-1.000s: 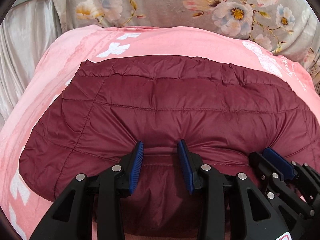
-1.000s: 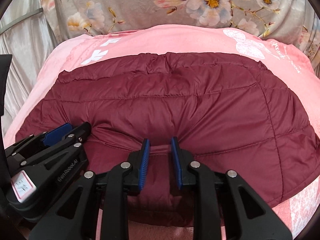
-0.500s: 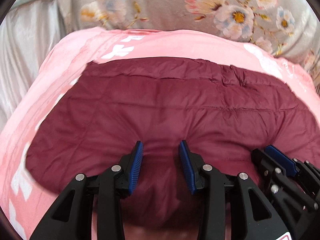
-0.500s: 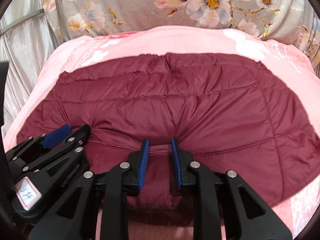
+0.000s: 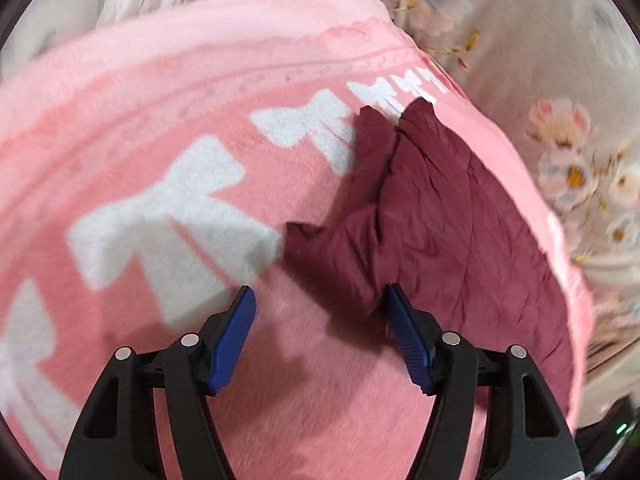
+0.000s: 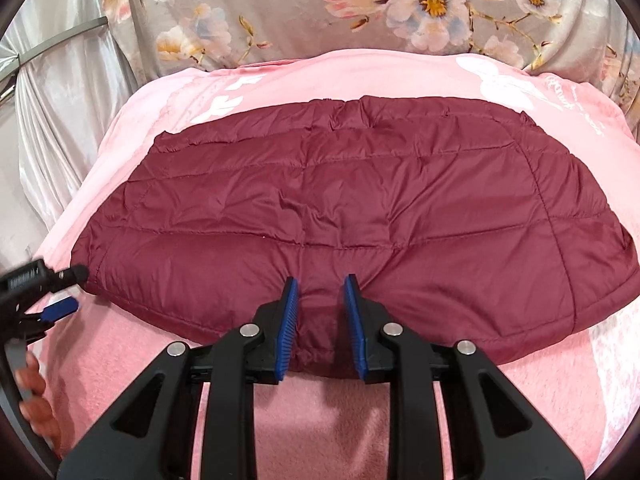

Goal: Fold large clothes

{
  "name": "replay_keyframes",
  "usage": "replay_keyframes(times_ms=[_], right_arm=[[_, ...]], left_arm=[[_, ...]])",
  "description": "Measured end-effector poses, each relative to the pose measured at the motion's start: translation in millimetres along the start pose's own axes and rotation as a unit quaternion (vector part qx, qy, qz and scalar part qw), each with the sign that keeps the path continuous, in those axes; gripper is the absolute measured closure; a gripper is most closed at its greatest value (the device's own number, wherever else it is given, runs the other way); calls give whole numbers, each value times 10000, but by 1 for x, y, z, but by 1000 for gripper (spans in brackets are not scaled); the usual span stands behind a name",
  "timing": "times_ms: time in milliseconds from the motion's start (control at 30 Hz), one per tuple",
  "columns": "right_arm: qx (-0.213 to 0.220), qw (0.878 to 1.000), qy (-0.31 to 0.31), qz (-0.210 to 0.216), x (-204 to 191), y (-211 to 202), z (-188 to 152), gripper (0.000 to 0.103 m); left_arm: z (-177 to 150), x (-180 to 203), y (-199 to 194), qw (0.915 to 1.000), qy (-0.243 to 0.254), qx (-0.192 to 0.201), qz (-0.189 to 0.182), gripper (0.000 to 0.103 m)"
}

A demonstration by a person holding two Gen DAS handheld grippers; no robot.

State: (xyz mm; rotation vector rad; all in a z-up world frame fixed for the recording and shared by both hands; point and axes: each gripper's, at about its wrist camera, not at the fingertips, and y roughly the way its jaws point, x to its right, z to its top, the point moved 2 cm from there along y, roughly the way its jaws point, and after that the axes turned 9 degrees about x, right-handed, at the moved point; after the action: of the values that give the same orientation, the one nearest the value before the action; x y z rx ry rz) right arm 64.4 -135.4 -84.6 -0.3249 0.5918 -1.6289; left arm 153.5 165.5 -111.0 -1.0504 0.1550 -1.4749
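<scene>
A maroon quilted jacket (image 6: 340, 200) lies folded on a pink blanket (image 6: 540, 400). My right gripper (image 6: 320, 316) is shut on the jacket's near edge, a bunch of fabric pinched between its blue pads. My left gripper (image 5: 320, 328) is open and empty, low over the blanket at the jacket's left end (image 5: 440, 232), which lies just in front of it and to the right. The left gripper also shows at the left edge of the right wrist view (image 6: 56, 292), beside the jacket's left corner.
The pink blanket has white bow prints (image 5: 168, 216). A grey floral cloth (image 6: 360, 12) hangs behind it and silvery fabric (image 6: 52, 112) to the left. The person's fingers (image 6: 36, 396) show at the lower left.
My left gripper has let go of the jacket's near edge, opened wide and swung left to the jacket's left end. The right gripper still holds the near edge.
</scene>
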Motion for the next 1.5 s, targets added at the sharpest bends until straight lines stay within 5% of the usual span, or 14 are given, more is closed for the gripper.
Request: replay_keyframes(times_ms=[233,300,400,667,900,1033,1267,1400,1500], right_arm=[[10,10000,-53,-23,0,3,-2,80],[16,10000,6,-20,1,-3,0,80],[-9,9999,144,23,2,-14,0,79],[-83,9996,253,45,4,-5,-10,80],[-136,9942,1013,335,47,-47,-3,82],[-35,9943,1036,-244,87,-91,-4,81],[10,9858,1349,-1004,151,-142,-15,81],[51,9824,1349,-1288,168,-152,-19,81],[108,9807,1452,-1307,179,-157,-21,81]], left_arm=[[2,26,17,9988,-40,-164,-463,44],[0,37,14,9984,66,-223,-512,79],[4,55,-6,9971,479,48,-587,95],[16,136,-84,9779,1372,723,-1402,98],[-23,250,-134,9344,2750,804,-2117,98],[-63,305,-127,9151,3286,614,-2255,98],[-151,363,-76,8991,3871,-243,-2030,97],[-198,367,-29,8979,3937,-1089,-1643,90],[-203,355,-30,9038,3774,-1207,-1619,86]])
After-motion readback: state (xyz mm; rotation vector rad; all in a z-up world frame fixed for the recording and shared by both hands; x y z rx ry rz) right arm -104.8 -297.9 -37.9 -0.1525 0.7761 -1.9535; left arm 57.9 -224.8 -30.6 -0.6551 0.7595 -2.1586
